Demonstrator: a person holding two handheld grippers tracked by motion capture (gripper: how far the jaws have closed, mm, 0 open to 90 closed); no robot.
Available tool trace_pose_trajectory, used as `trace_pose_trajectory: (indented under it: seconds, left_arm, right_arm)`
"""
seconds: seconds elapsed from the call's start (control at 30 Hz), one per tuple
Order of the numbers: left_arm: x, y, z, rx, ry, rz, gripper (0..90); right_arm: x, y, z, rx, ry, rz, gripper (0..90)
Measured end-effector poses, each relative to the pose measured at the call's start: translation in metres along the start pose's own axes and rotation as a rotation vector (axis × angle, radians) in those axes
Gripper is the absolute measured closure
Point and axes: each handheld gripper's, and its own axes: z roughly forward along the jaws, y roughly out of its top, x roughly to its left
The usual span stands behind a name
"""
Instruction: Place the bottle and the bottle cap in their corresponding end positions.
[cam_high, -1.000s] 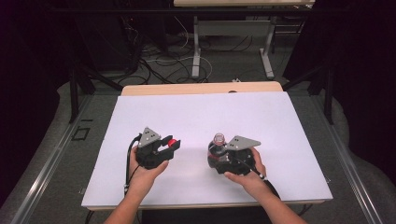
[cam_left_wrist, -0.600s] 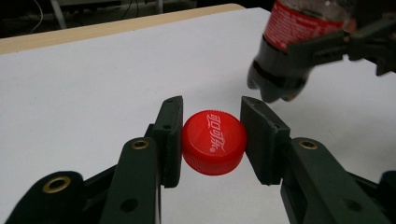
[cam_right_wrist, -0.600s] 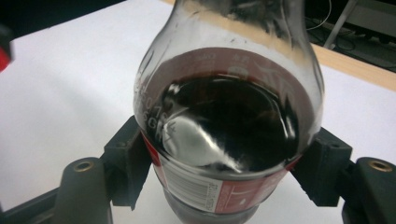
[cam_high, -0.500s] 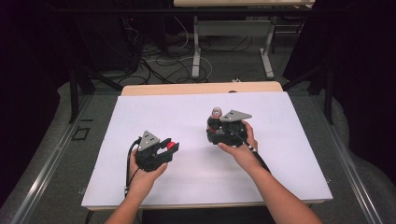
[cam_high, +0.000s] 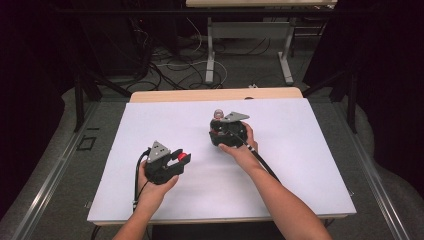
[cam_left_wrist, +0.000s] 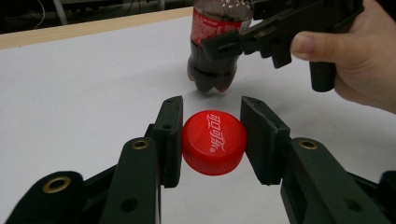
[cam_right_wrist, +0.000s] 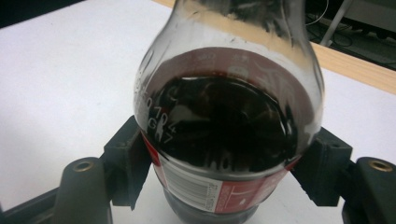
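Bottle (cam_right_wrist: 224, 140) of dark cola, uncapped and sloshing-heavy, stands mid-frame on the white tabletop (cam_high: 310, 165), right tool (cam_high: 226, 131) clamping its slick labelled waist; left tool (cam_left_wrist: 212, 142) pinches the light, rigid red cap (cam_left_wrist: 214, 142) lower left.

Overhead view, two close hand-held gripper (cam_high: 181, 158) views

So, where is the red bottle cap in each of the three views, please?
High view: red cap left of centre, in the left gripper.
Left gripper view: cap at centre, clamped between the jaws.
Right gripper view: not in it.
Shared landmark: cola bottle, held by the right gripper.
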Motion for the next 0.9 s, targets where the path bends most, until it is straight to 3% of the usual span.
trace_pose_trajectory:
  seconds: [0.3,0.43,0.57,0.67,0.83,0.9]
  left_arm:
    - [0.005,-0.003,0.000,0.008,0.011,-0.014,61.2]
    - [0.006,-0.004,0.001,0.006,0.012,-0.019,61.2]
    - [0.005,-0.003,0.002,0.007,0.010,-0.017,61.1]
    - [0.005,-0.003,0.004,0.017,0.001,-0.013,61.1]
    - [0.000,-0.003,0.018,0.024,-0.028,-0.008,61.1]
    - [-0.003,-0.003,0.028,0.037,-0.062,0.005,61.1]
  right_arm:
    - [0.000,-0.011,0.013,0.026,-0.007,0.019,28.5]
    - [0.000,-0.013,0.015,-0.005,-0.005,0.026,28.3]
    - [-0.001,-0.013,0.014,-0.001,-0.008,0.021,25.8]
    - [-0.002,-0.012,0.011,-0.019,0.010,0.032,16.4]
    - [-0.006,-0.014,-0.003,-0.035,0.007,0.043,14.3]
    - [-0.010,-0.017,-0.012,-0.044,0.003,0.067,12.8]
